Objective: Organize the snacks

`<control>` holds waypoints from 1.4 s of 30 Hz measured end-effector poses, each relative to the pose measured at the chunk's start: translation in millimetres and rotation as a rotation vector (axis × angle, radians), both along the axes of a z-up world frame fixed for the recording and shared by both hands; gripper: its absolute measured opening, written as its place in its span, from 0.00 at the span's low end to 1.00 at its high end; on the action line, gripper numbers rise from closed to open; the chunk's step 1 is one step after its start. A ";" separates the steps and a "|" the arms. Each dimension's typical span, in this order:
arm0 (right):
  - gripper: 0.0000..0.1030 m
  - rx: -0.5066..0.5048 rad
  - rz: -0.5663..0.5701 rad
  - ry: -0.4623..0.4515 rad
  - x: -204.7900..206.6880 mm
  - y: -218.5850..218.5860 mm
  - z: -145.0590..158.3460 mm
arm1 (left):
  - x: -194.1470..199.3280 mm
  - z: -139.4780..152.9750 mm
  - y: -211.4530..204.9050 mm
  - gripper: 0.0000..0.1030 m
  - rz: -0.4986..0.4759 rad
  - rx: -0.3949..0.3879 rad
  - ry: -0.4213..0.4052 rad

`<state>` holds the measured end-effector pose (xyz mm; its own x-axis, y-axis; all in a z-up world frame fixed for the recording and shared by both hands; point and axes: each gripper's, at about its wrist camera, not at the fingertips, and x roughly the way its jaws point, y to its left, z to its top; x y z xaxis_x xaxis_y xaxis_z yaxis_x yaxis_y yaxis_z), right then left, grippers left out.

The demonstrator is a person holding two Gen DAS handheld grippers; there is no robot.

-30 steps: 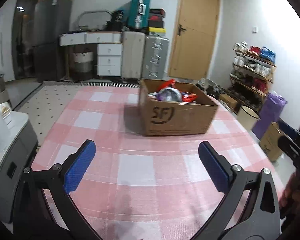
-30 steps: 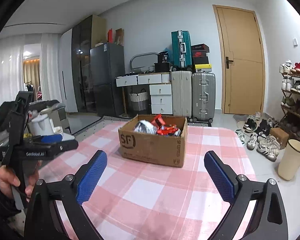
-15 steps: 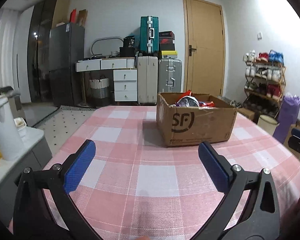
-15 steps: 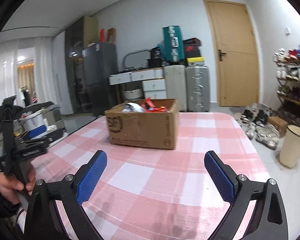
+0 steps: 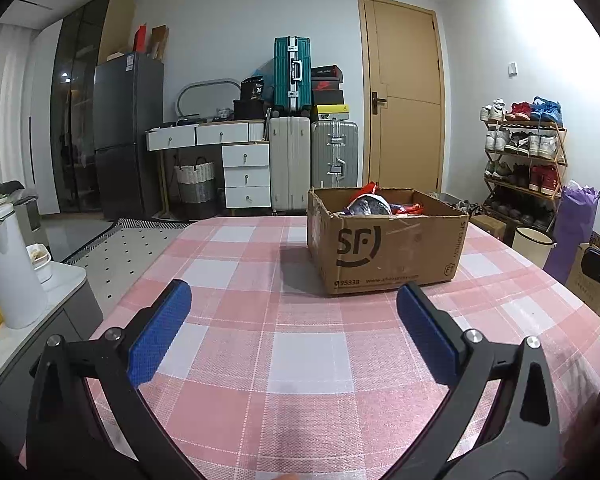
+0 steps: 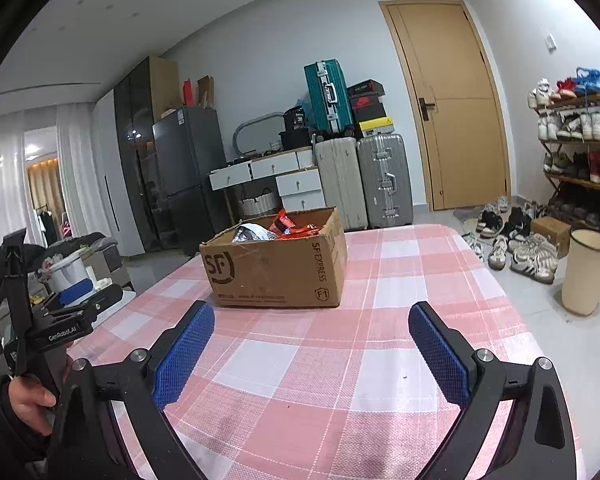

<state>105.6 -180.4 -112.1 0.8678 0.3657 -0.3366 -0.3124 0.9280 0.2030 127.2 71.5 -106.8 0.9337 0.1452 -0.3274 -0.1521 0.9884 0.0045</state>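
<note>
Both sets of jaws stood wide apart with nothing between them. The left gripper (image 5: 292, 320) hovered low over the pink-and-white checked tablecloth (image 5: 308, 364), its blue pads (image 5: 160, 336) framing bare cloth, and the right gripper (image 6: 312, 344) hung in the same attitude over its own side of the table. Straight ahead of each, well apart from the fingertips, sat the cardboard box (image 5: 384, 248), open at the top and marked SF on the face turned toward the cameras. The snacks (image 5: 374, 205) lay heaped inside it, silver and red packets poking just above the rim; their exact count and shapes could not be made out. From the left wrist view the box lay ahead and a little to the right of the jaws' midline, showing its broad front; from the right wrist view it lay ahead and to the left, with a corner and the short end also showing. So the box sat roughly between the two lines of reach, its long axis running across them, and neither gripper looked clearly nearer. Any pick would probably have called for a forward reach and a descent over the near rim. Beyond stood suitcases (image 5: 312, 160) and a door (image 5: 404, 96).
</note>
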 end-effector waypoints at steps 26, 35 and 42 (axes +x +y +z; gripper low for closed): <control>0.97 -0.057 0.029 -0.025 -2.8 14.5 -0.7 | -1.2 -2.8 -2.6 1.00 0.012 -0.004 0.000; 0.98 -0.053 0.026 -0.017 -2.6 14.2 -1.3 | -1.4 -3.9 -3.2 1.00 0.015 -0.007 0.000; 0.98 -0.054 0.027 -0.017 -2.6 14.0 -1.4 | -1.1 -4.8 -4.4 1.00 0.016 -0.009 0.001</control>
<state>102.9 -166.5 -113.4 0.8638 0.3706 -0.3413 -0.3402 0.9287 0.1474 126.1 67.1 -111.6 0.9308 0.1572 -0.3300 -0.1680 0.9858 -0.0042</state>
